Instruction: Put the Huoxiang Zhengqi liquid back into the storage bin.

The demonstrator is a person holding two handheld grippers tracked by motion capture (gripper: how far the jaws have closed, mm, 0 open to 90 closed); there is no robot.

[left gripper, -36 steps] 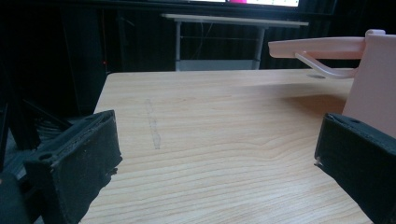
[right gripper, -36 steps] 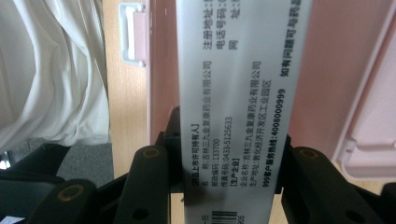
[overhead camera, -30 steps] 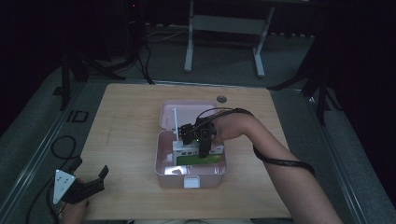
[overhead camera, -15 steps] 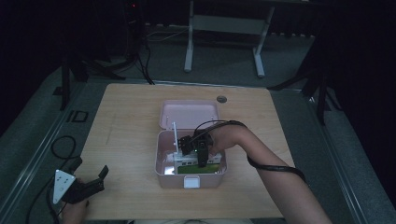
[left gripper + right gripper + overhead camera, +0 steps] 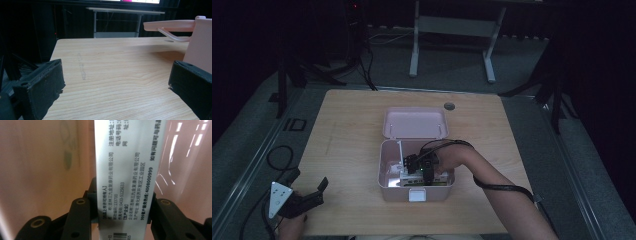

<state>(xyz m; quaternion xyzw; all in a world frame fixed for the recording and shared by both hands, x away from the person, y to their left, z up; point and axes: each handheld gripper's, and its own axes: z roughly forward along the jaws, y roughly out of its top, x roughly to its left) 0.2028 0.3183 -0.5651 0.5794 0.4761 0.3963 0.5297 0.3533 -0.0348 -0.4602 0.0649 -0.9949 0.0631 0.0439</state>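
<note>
Table (image 5: 352,145): pale wood, set on a dark floor with cables along its left side; you stand at its near edge, and a small round dark spot (image 5: 449,106) sits near the far edge.
Box (image 5: 385,186): pink plastic bin near the middle of the table, a little toward you, with a white latch (image 5: 416,194) on its near wall.
Lid (image 5: 414,122): pink, swung open and lying flat on the table just beyond the box's far wall; in your left gripper view it shows as a pink slab (image 5: 172,25) above the box's side wall.
Your right arm: bare forearm reaching in from the near right, with a black cable looped around it, and the hand down inside the box.
Right gripper (image 5: 423,167): inside the box, pointing toward its left half; your jaws are clamped on either side of a white carton (image 5: 125,182) printed with black Chinese text, a phone number and a barcode, with the pink box wall behind it.
Box contents: in the high view a white and green package (image 5: 439,181) lies along the near wall under your gripper; whether it is the same carton you hold, you cannot tell from here.
Left gripper (image 5: 309,192): at the near left corner of the table, well apart from the box, resting low over bare wood with your jaws spread wide and nothing between them; its grey plate faces left.
</note>
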